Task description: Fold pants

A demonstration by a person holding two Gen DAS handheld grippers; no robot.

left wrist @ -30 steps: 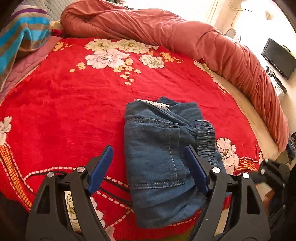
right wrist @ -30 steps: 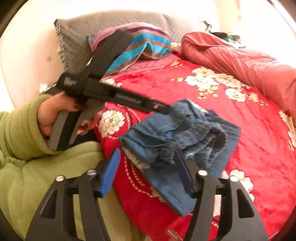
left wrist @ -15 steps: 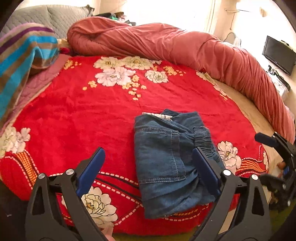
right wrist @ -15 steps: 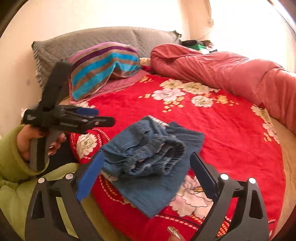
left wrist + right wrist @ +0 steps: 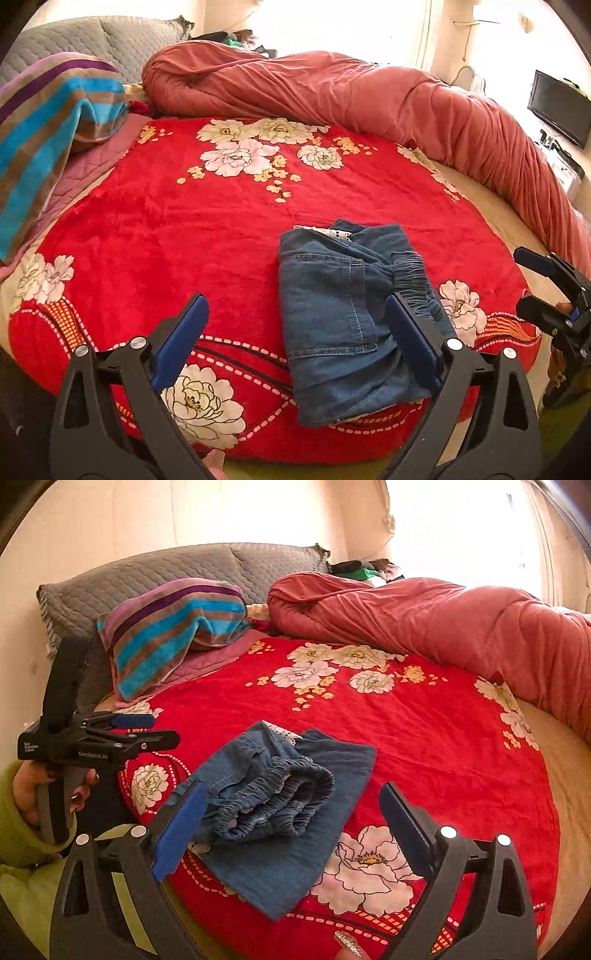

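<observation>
The blue denim pants (image 5: 343, 325) lie folded into a compact bundle near the front edge of the red floral blanket (image 5: 184, 236). My left gripper (image 5: 295, 325) hovers in front of them, open, with nothing between its blue pads. In the right wrist view the pants (image 5: 273, 805) show their elastic waistband on top. My right gripper (image 5: 291, 812) is also open, held back from the bundle and touching nothing. The left gripper (image 5: 136, 727) shows at the left edge of that view, held by a hand in a green sleeve. The right gripper (image 5: 546, 280) shows at the right edge of the left wrist view.
A rolled pink-red duvet (image 5: 369, 99) runs along the far and right side of the bed. A striped towel (image 5: 173, 627) lies on a grey quilted pillow (image 5: 147, 576) at the head. A dark screen (image 5: 557, 107) hangs on the right wall.
Both grippers opened wider and drew back and up from the pants, which stay folded on the blanket. The left gripper let go of the bundle's near end.
</observation>
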